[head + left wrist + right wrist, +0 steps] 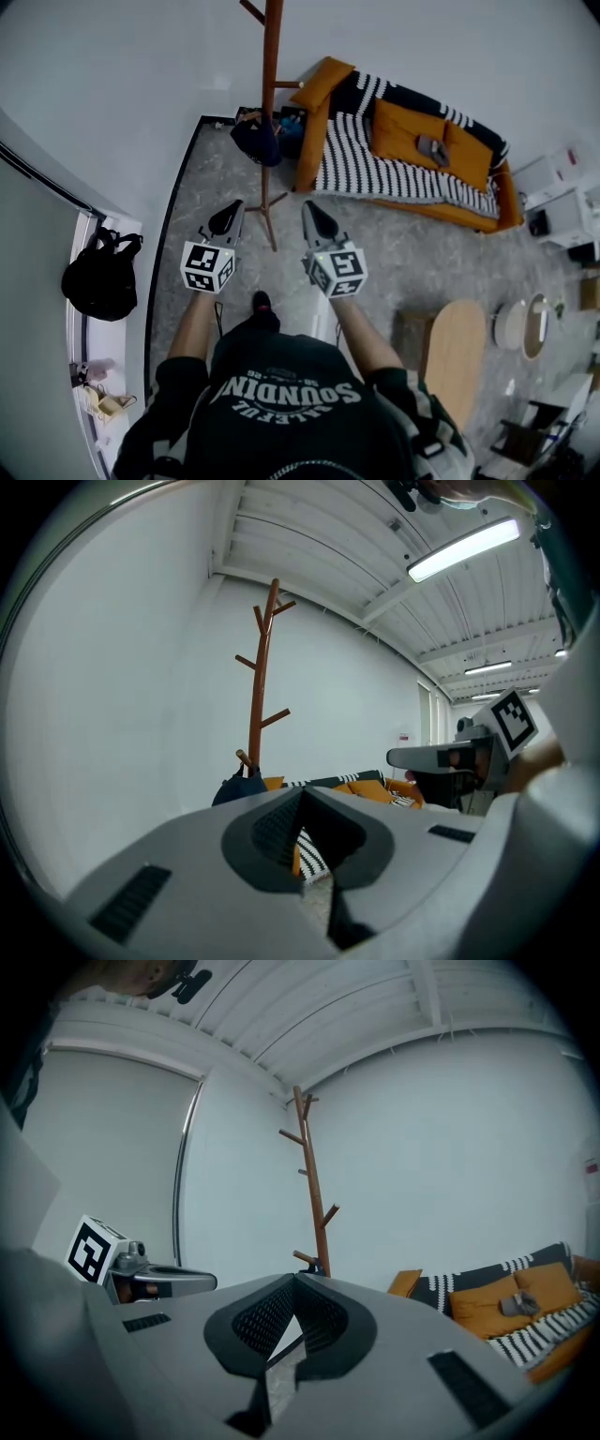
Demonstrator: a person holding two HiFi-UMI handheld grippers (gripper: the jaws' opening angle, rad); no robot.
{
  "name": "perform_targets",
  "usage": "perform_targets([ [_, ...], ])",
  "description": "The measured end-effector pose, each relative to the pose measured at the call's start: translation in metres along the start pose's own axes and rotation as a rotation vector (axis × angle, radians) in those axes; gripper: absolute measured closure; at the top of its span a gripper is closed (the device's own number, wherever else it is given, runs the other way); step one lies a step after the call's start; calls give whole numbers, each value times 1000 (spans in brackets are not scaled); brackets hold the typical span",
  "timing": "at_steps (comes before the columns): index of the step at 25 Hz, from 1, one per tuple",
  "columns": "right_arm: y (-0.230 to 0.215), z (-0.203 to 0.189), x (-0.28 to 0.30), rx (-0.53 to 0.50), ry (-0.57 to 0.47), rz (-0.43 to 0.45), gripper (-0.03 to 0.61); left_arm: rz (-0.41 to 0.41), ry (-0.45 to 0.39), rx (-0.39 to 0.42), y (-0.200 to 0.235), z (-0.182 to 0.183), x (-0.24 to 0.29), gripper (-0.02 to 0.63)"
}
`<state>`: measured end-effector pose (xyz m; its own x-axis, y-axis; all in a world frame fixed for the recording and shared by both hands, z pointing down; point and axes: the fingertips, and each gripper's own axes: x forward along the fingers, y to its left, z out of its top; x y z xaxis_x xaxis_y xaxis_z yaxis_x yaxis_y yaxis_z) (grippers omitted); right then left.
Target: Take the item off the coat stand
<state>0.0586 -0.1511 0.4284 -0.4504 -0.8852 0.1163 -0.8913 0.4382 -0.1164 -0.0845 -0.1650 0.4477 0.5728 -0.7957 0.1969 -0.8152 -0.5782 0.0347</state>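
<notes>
Item (258, 142) hangs on the coat stand (271, 103), untouched; left hand-held gripper (226, 219), right hand-held gripper (318, 222) both closed, empty.

Orange sofa (483, 159) under black-and-white striped blanket (375, 169), far wall. Black fabric bag (98, 277) at left. Oval wooden surface (457, 352) at right.

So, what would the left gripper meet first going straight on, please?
Probably the dark item hanging low on the coat stand, though the left gripper might slip past towards the sofa.
</notes>
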Motion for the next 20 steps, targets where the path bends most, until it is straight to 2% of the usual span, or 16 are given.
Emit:
perform_targets([
  [8, -4, 0, 21, -14, 17, -16, 580, -24, 24, -5, 14, -9, 21, 612],
  [11, -2, 9, 29, -16, -9, 5, 580, -19, 26, -8, 17, -9, 24, 612],
  [20, -8, 2, 45, -7, 45, 50, 580, 17, 42, -24, 22, -12, 30, 612],
])
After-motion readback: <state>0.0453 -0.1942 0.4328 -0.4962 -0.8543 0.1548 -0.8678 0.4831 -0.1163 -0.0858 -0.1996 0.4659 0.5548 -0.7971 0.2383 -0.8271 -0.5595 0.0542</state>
